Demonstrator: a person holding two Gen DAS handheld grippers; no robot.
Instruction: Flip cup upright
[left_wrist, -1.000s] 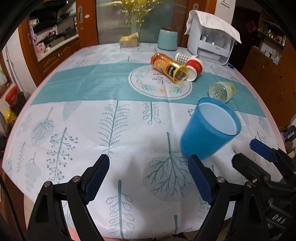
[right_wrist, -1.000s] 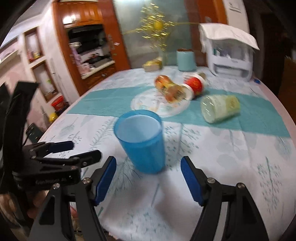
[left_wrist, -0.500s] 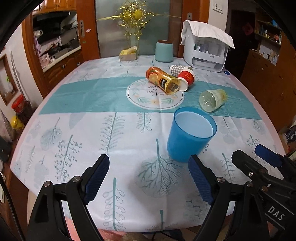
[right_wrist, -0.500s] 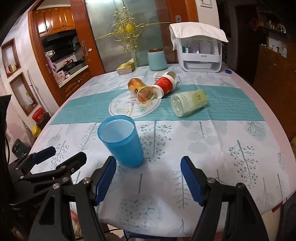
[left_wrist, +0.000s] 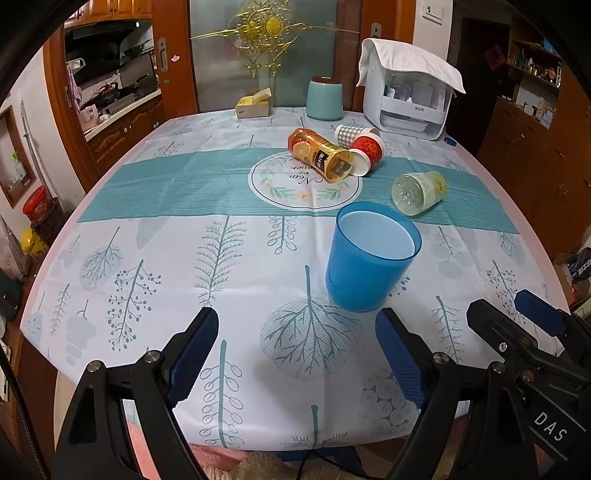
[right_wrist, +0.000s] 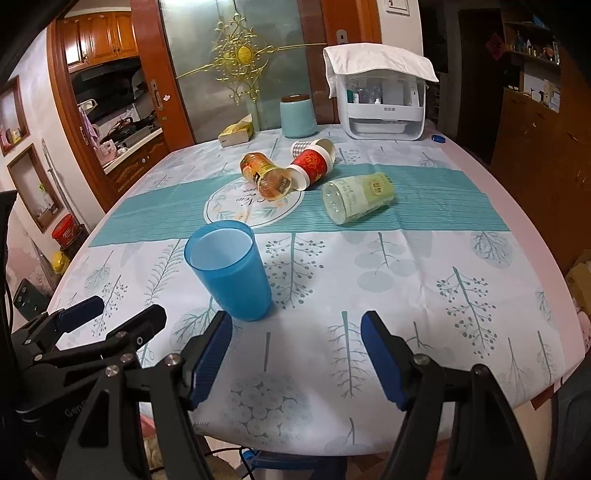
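A blue plastic cup (left_wrist: 371, 258) stands upright, mouth up, on the patterned tablecloth near the table's front; it also shows in the right wrist view (right_wrist: 229, 269). My left gripper (left_wrist: 297, 354) is open and empty, just short of the cup, which sits ahead of its right finger. My right gripper (right_wrist: 297, 354) is open and empty, with the cup ahead of its left finger. Neither gripper touches the cup. Each gripper shows at the edge of the other's view.
Behind the cup lie an orange bottle (left_wrist: 319, 155), a red paper cup (left_wrist: 365, 153), a checked cup (left_wrist: 349, 133) and a pale green bottle (left_wrist: 419, 190), all on their sides. A teal canister (left_wrist: 325, 99), tissue box (left_wrist: 253, 105) and white appliance (left_wrist: 410, 96) stand at the far edge.
The cup went from tilted to standing upright on the cloth. Both grippers have drawn back toward the table's front edge, away from the cup.
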